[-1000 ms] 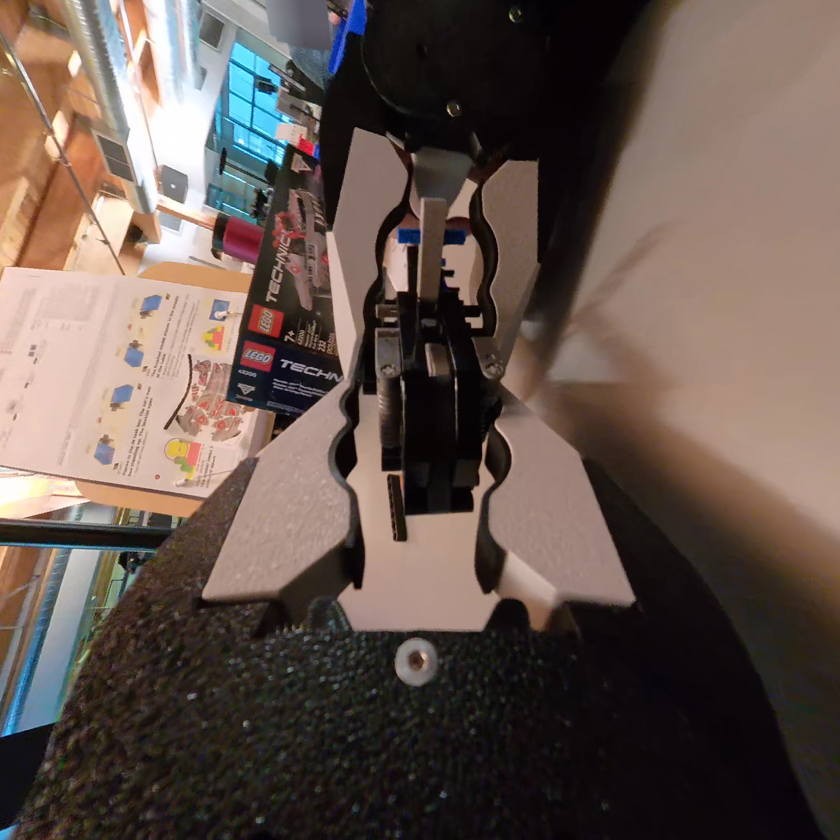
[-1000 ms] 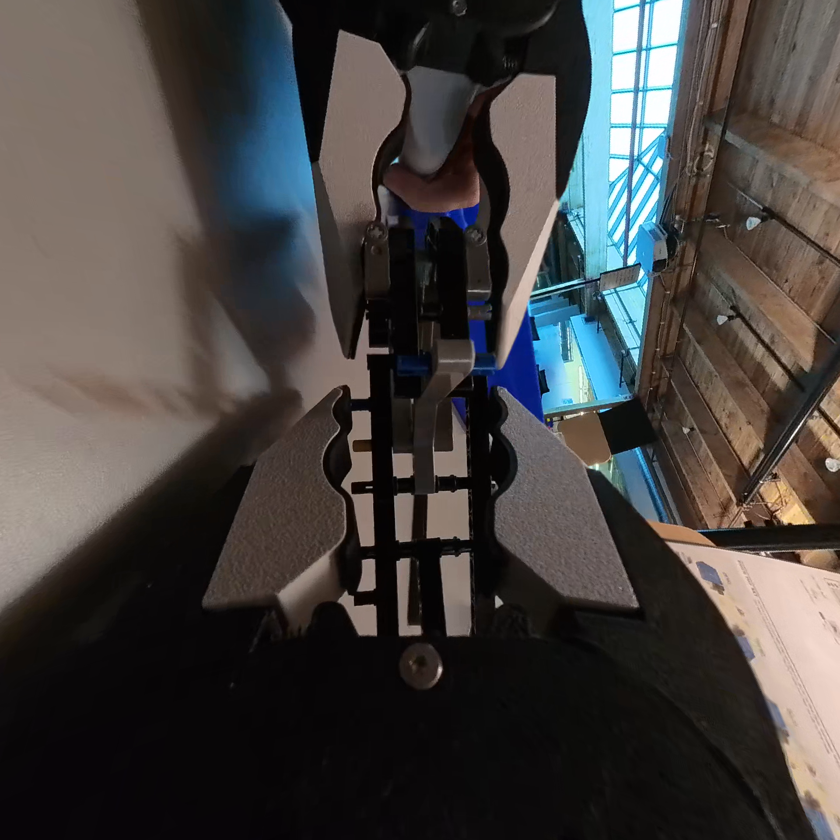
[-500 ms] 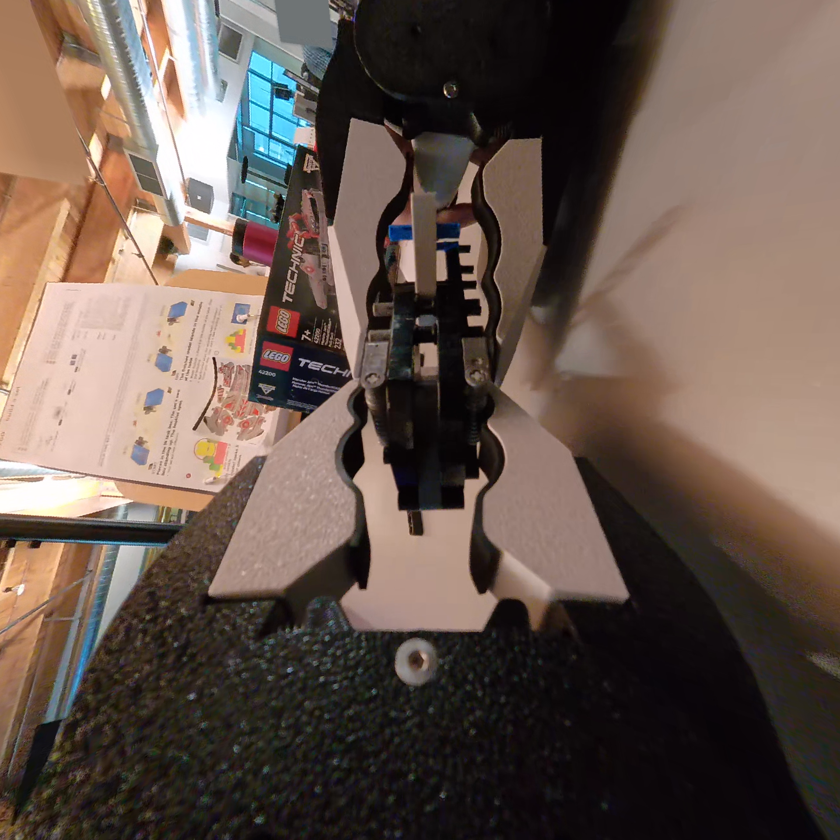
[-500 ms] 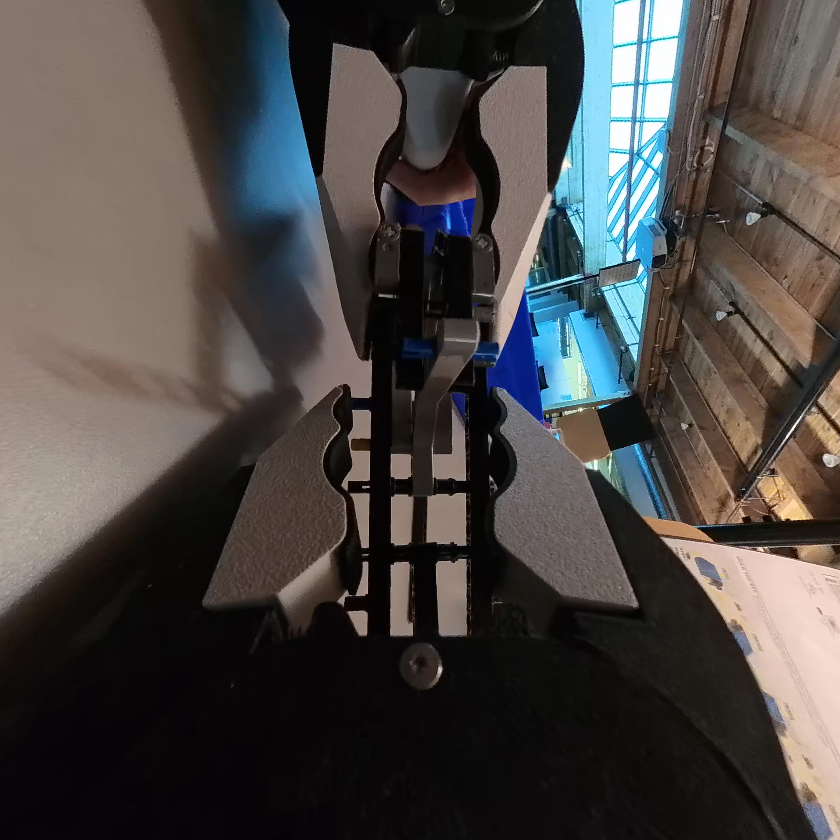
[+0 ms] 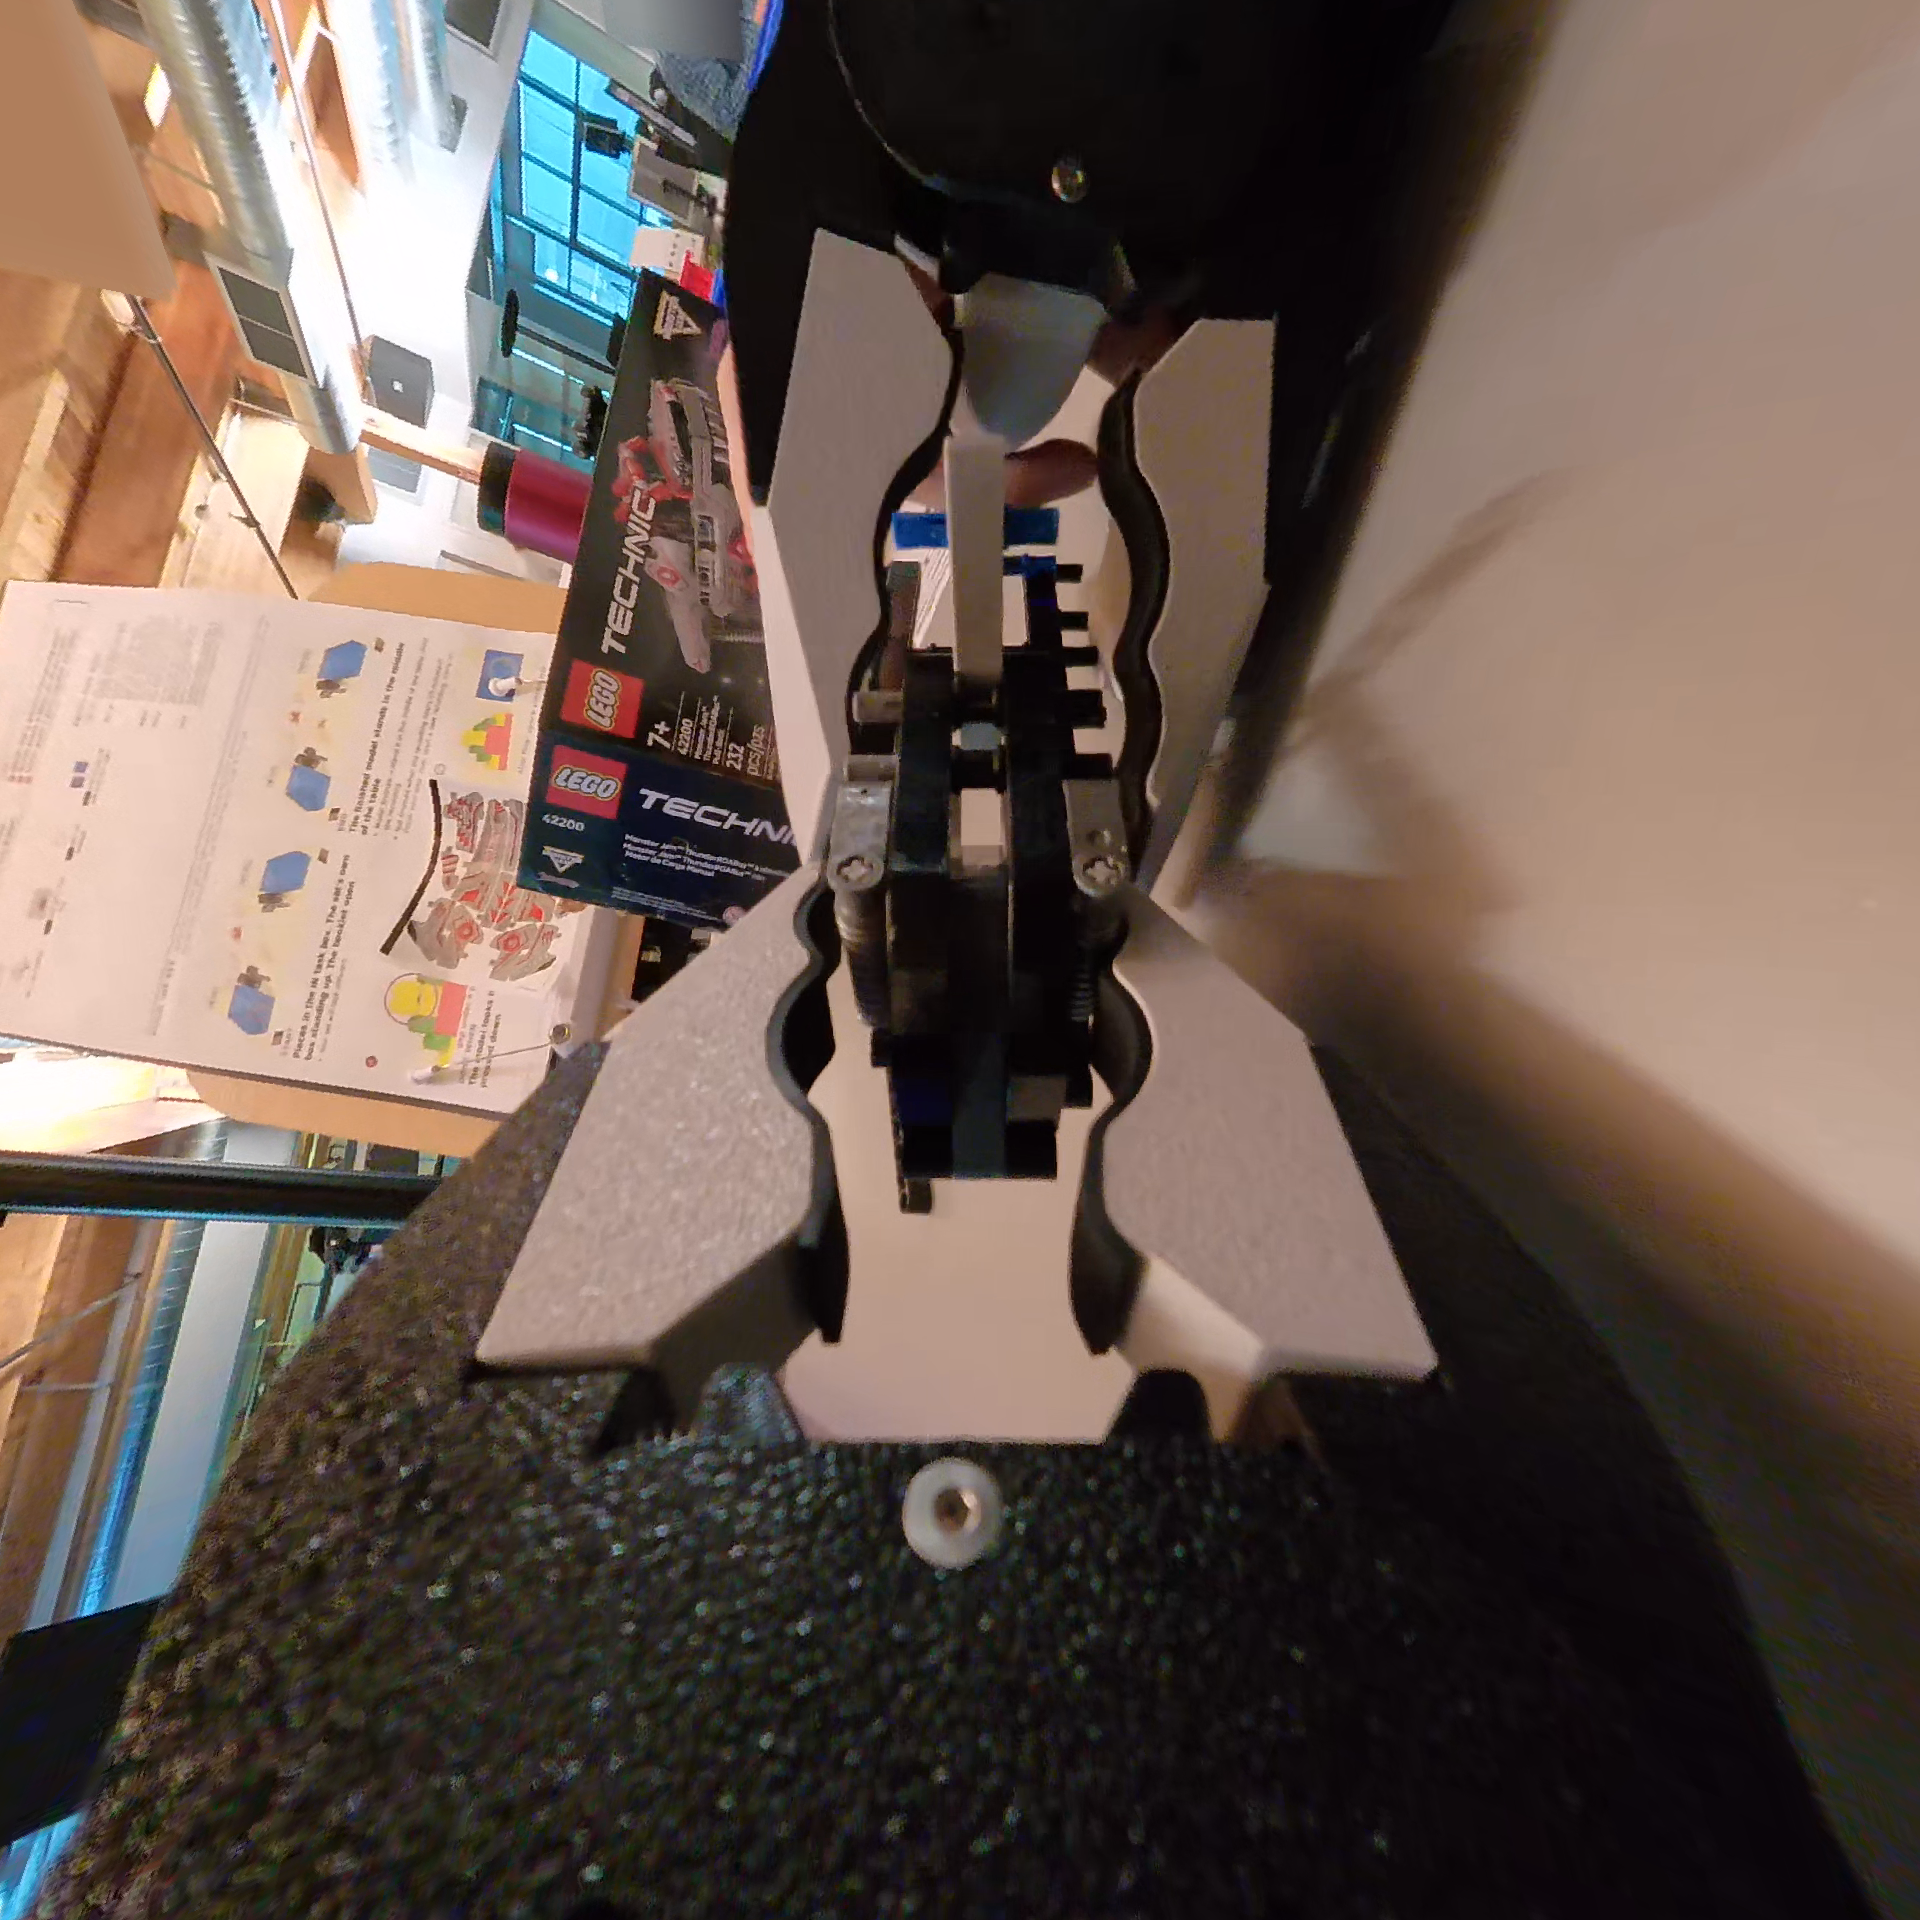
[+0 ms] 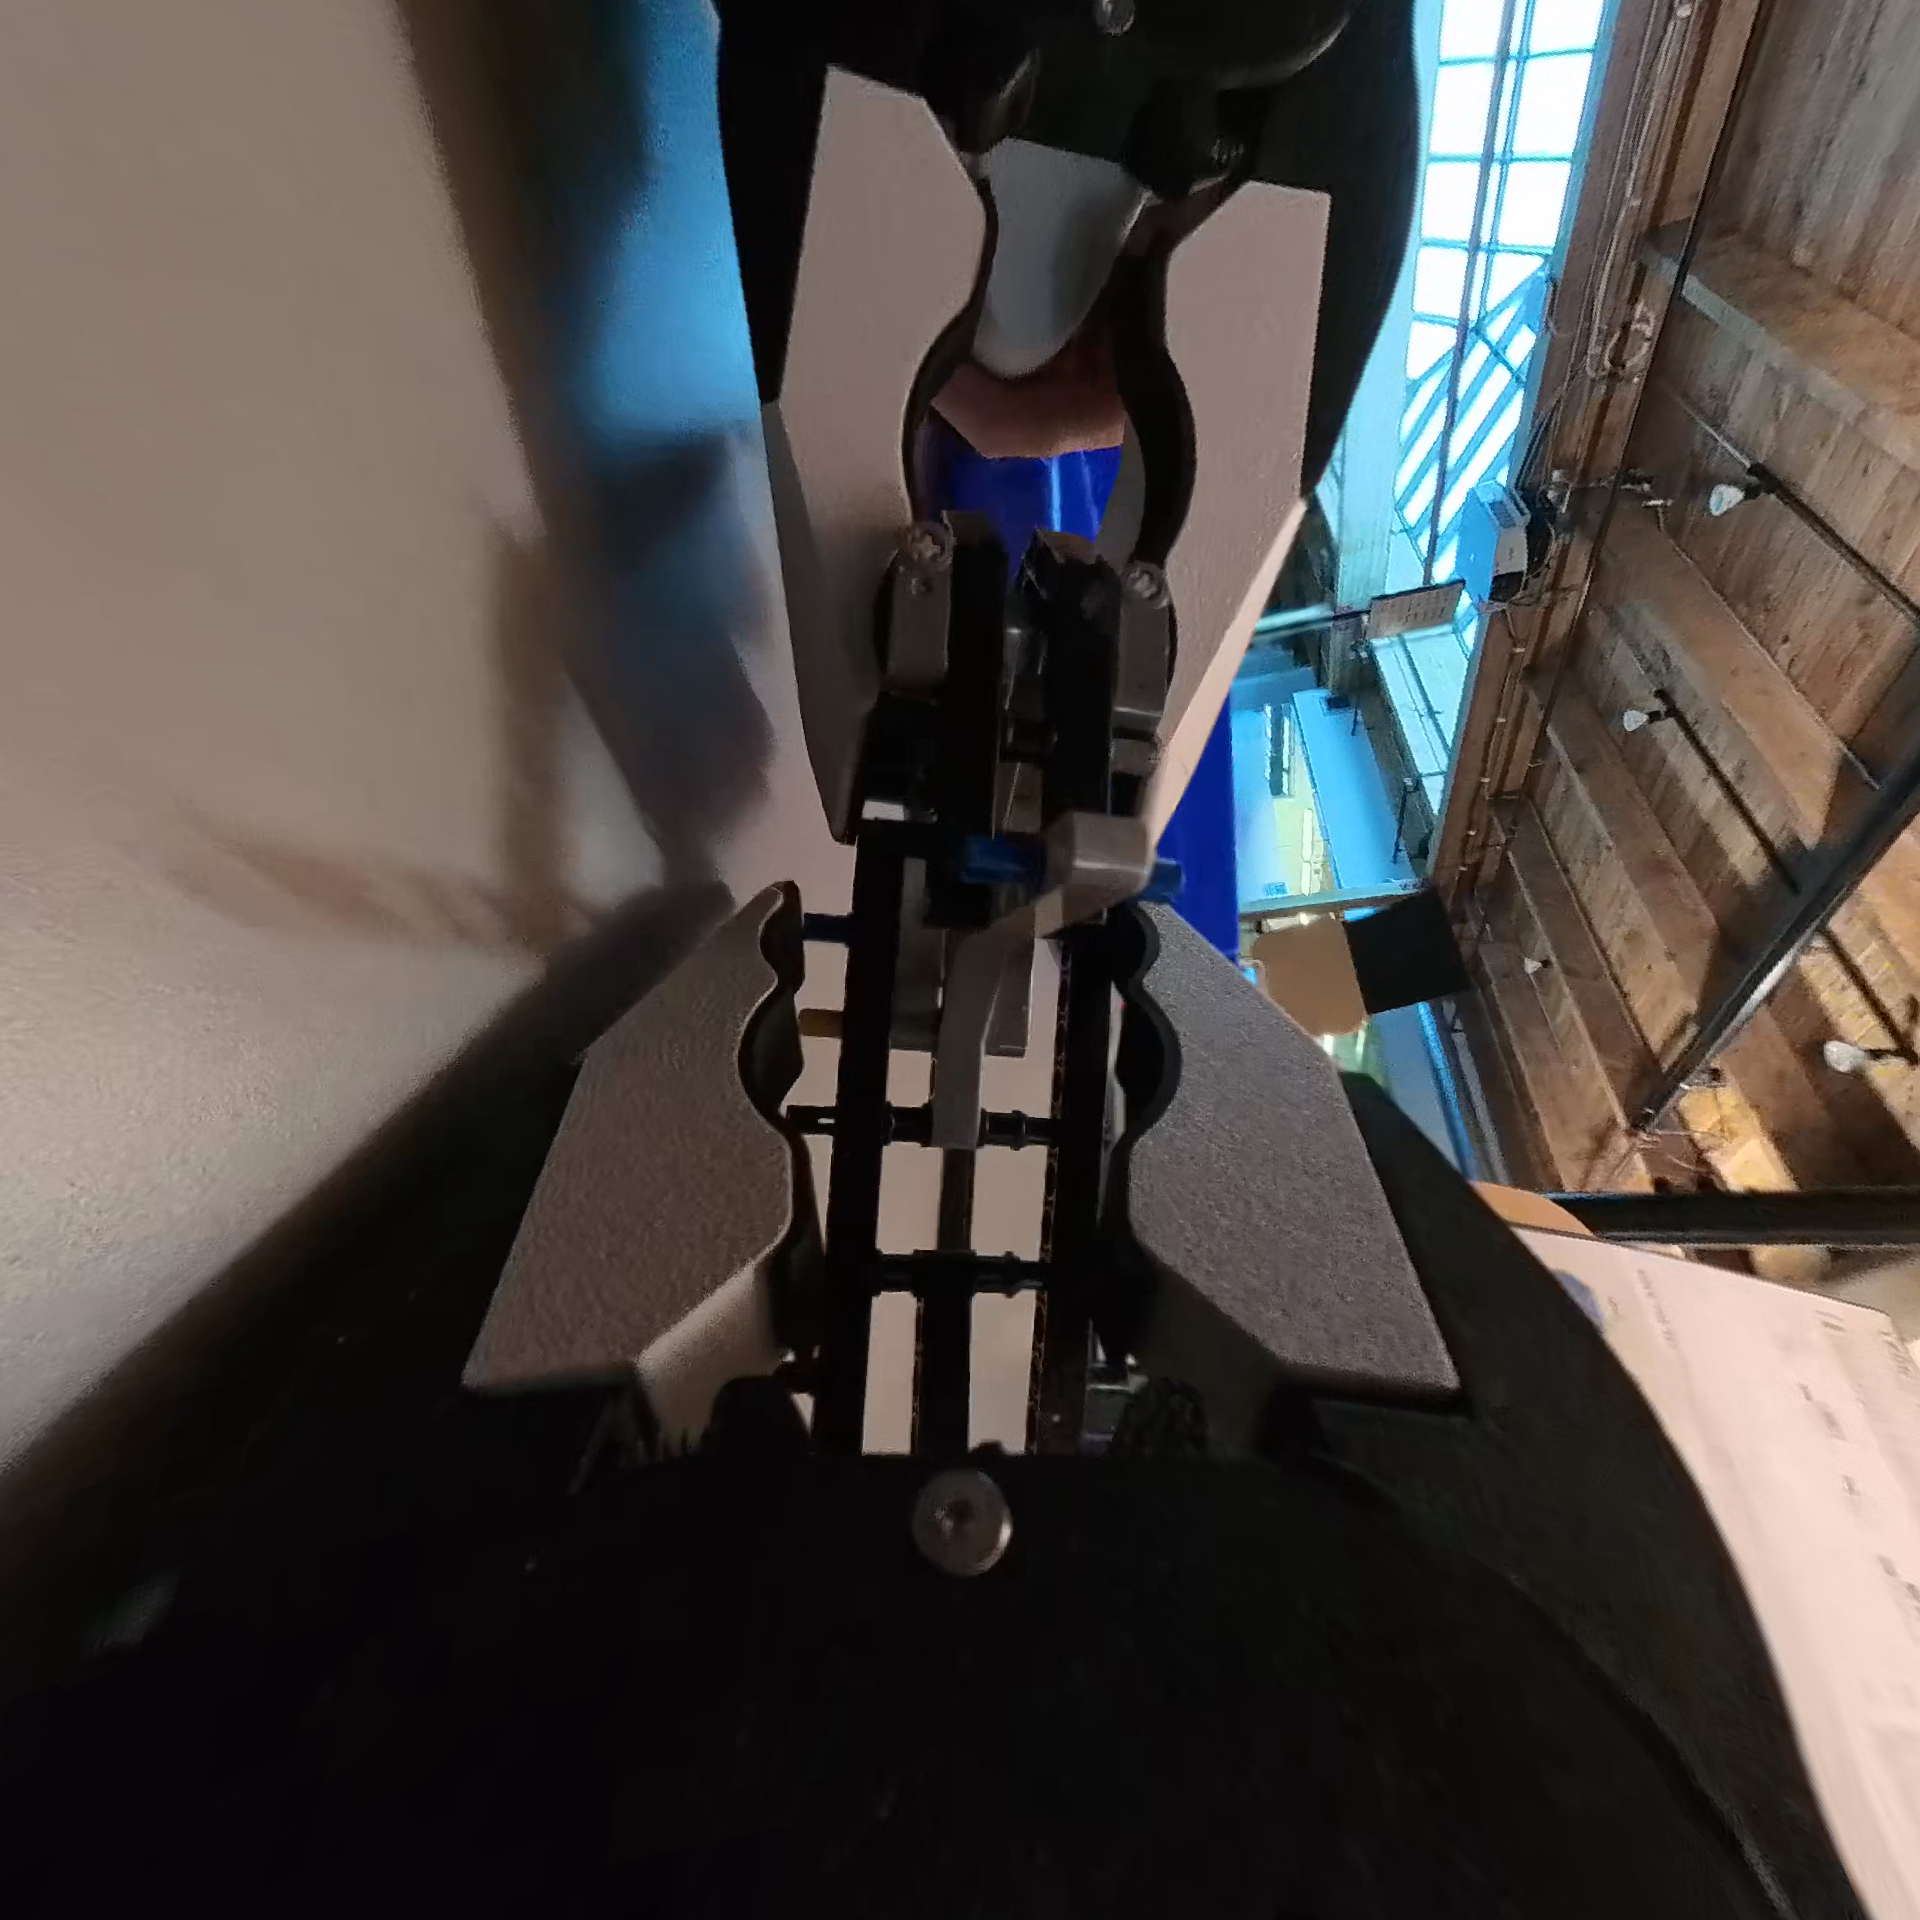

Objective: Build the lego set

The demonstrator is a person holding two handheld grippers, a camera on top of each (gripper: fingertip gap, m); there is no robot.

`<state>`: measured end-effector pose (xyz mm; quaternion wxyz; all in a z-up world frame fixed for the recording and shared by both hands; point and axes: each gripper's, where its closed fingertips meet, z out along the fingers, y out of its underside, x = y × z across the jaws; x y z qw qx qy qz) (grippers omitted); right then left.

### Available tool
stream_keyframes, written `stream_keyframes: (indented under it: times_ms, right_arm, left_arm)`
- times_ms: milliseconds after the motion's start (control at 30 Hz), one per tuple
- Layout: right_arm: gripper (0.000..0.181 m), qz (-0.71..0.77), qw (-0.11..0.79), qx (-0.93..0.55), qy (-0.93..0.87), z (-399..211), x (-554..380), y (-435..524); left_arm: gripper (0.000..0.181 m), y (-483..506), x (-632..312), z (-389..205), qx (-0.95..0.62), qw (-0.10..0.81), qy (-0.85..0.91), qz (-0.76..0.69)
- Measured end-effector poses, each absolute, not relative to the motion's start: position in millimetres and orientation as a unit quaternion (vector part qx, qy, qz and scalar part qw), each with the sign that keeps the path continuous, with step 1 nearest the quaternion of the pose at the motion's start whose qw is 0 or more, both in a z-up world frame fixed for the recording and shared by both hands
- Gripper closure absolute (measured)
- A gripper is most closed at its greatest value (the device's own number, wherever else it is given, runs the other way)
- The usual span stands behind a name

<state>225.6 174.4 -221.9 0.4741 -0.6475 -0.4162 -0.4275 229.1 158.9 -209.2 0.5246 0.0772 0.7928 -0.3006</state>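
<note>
A black Lego Technic frame (image 6: 862, 1195) with cross pins is held in the air between my two grippers, which face each other. My right gripper (image 6: 961, 914) is shut on the frame's ladder-like end. My left gripper (image 5: 977, 904) is shut on the other end (image 5: 935, 987), a black block with grey sprung shock absorbers (image 5: 860, 862) on both sides. A light grey beam (image 6: 961, 1049) on a blue pin (image 6: 987, 860) lies along the middle, slightly slanted. The left gripper (image 6: 997, 810) faces me in the right wrist view and the right gripper (image 5: 992, 831) in the left wrist view.
The white table (image 5: 1662, 727) runs along one side of both views. A Lego set box (image 5: 665, 727) and a printed instruction sheet (image 5: 260, 831) stand behind, with a maroon cylinder (image 5: 540, 499). A fingertip (image 6: 1029, 416) shows behind the left gripper.
Both grippers keep their hold on the frame. The held model and grippers have tilted a little, and the grey beam now slants more in the right wrist view.
</note>
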Motion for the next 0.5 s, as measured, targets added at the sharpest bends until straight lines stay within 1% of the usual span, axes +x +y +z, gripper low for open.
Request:
stream_keyframes:
  times_ms: [200, 500]
  right_arm:
    - [0.124, -0.448, 0.44, -0.671, -0.394, -227.0, 234.0, 180.0]
    - [0.124, -0.437, 0.439, -0.679, -0.394, -229.5, 230.8, 178.4]
  left_arm:
    - [0.136, 165.6, 234.3, -214.6, 0.059, 0.517, 0.804, -0.289]
    - [0.136, 166.5, 232.2, -216.7, 0.059, 0.517, 0.805, -0.285]
